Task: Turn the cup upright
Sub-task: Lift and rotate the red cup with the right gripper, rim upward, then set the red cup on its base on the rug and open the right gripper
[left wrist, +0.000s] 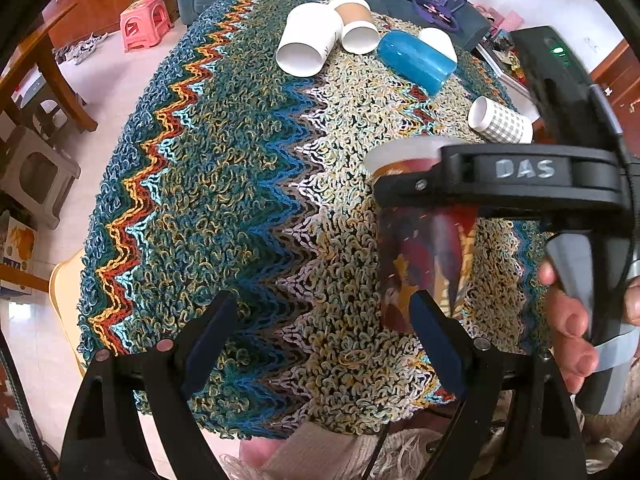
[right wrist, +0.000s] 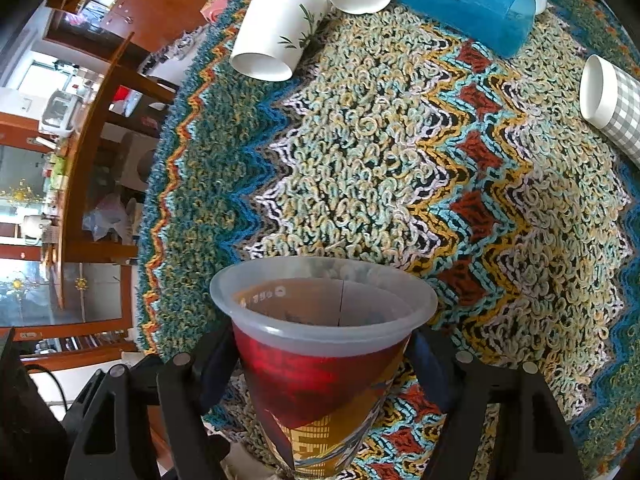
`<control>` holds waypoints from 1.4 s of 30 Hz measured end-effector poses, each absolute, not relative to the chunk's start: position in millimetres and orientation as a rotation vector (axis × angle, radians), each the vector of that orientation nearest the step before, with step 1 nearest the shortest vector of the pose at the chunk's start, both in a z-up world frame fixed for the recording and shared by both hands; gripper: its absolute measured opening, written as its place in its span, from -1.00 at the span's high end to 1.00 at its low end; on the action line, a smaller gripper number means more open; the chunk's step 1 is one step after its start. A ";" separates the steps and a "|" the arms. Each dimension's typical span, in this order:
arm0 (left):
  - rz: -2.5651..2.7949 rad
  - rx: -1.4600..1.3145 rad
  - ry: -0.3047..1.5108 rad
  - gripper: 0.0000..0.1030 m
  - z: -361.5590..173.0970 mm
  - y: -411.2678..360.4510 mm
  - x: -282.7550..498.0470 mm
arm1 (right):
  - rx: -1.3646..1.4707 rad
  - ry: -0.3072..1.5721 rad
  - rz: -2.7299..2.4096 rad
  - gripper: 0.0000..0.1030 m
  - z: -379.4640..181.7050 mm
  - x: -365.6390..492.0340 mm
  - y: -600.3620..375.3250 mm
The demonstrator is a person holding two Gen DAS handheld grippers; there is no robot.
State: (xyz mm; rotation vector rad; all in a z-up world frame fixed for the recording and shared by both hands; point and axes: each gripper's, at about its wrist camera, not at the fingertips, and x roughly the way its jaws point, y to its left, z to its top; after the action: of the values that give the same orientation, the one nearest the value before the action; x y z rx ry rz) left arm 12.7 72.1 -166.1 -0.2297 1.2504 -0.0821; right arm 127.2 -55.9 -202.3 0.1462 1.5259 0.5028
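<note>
Right hand-held gripper (right wrist: 320,364) clamps one red printed cup (right wrist: 320,368) at bottom center, left hand-held gripper (left wrist: 320,336) gapes empty, five cups lie tipped along the desk (left wrist: 248,184) top edge.

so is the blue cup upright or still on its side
On its side: the blue cup lies flat on the rug, its mouth facing sideways.

The right gripper (right wrist: 322,364) grips the red printed cup (right wrist: 320,372) in its jaws, apparently upright above the knitted cloth (right wrist: 400,168).
</note>
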 end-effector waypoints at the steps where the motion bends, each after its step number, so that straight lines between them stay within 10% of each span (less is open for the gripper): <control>1: -0.082 -0.227 1.250 -0.74 -165.7 71.4 12.7 | 0.152 1.520 0.505 -0.48 -200.4 127.2 -57.5; 26: -0.106 -0.155 1.229 -0.74 -153.9 31.6 23.0 | 0.035 0.764 0.194 -0.48 -143.8 97.5 -162.8; 42: -0.090 -0.206 1.148 -0.74 -131.7 26.8 32.7 | -0.030 0.697 0.284 -0.49 -165.2 44.4 -158.1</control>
State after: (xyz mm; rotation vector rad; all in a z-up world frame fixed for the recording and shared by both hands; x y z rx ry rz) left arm 32.7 26.8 -131.7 -0.2059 1.1478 -0.0898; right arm 44.4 -158.1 -165.2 -0.0303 0.6968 0.2836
